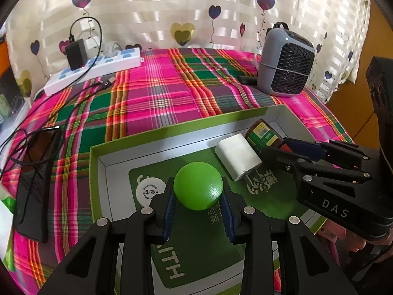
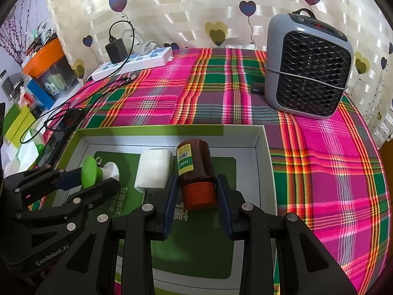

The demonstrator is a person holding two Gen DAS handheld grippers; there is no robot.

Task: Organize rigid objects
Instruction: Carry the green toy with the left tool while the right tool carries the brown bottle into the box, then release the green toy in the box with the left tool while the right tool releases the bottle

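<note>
An open green-and-white box (image 1: 172, 127) (image 2: 147, 130) lies on the plaid cloth. My left gripper (image 1: 198, 184) (image 2: 96, 179) is shut on a green-capped toy mushroom (image 1: 198, 185) (image 2: 89, 172), held low inside the box at its left; its white stem (image 2: 111, 169) points toward the far wall. My right gripper (image 2: 197, 180) (image 1: 277, 146) is shut on a brown bottle (image 2: 195, 162) (image 1: 264, 134) near its orange cap (image 2: 200, 195), at the box's right end. A white plug charger (image 1: 237, 157) (image 2: 153, 169) lies on the box floor between the two.
A grey fan heater (image 1: 286, 66) (image 2: 309, 68) stands behind the box at the right. A white power strip (image 1: 98, 66) (image 2: 137, 61) with a black adapter sits at the back left. A dark phone (image 1: 34, 184) and black cables lie left of the box.
</note>
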